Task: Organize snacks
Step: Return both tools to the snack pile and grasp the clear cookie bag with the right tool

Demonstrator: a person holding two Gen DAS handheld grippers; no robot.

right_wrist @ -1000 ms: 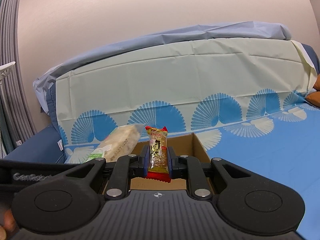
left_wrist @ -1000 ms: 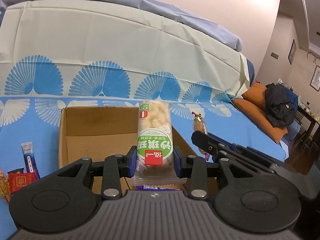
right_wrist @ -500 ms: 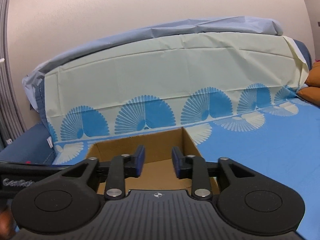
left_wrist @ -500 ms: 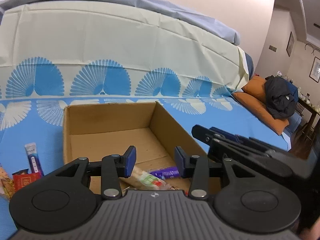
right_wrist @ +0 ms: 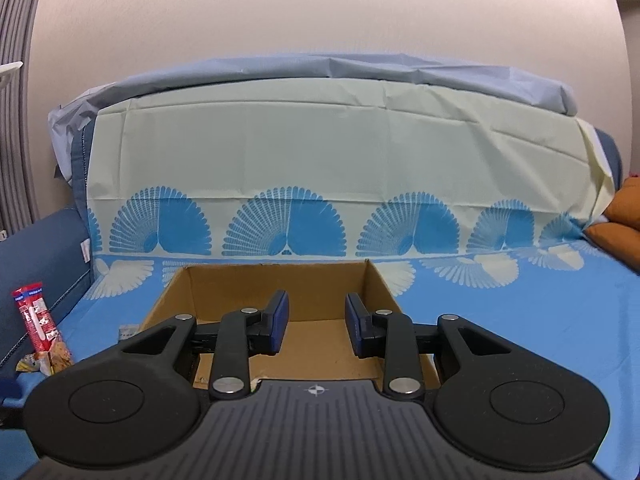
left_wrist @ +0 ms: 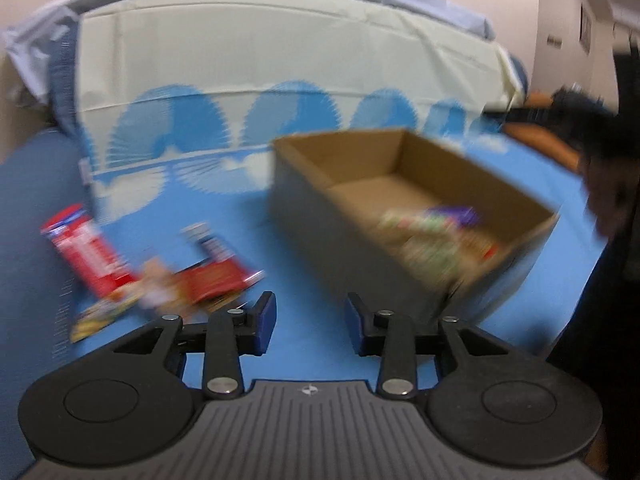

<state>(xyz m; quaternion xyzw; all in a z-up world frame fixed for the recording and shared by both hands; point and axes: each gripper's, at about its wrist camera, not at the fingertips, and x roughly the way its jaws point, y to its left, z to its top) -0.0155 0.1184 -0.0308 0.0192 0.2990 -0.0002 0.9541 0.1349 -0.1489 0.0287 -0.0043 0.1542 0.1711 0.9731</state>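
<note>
On the bed (right_wrist: 520,320), spread with a smooth blue sheet printed with white and blue fan shapes, sits a rectangular cardboard box (left_wrist: 320,216) with plain brown walls and an open top. Several crinkly snack packets (left_wrist: 432,240) lie heaped at one end of its floor, too blurred to tell apart. Beside the box, more snacks (left_wrist: 160,276) lie loose on the sheet: a long red wrapper, a flat red packet and a yellowish one, touching or overlapping. The left tongs (left_wrist: 310,322) hang over bare sheet between that pile and the box, their blue pads closing with nothing between them. The right tongs (right_wrist: 316,322) stand parted and empty above the box's near end.
</note>
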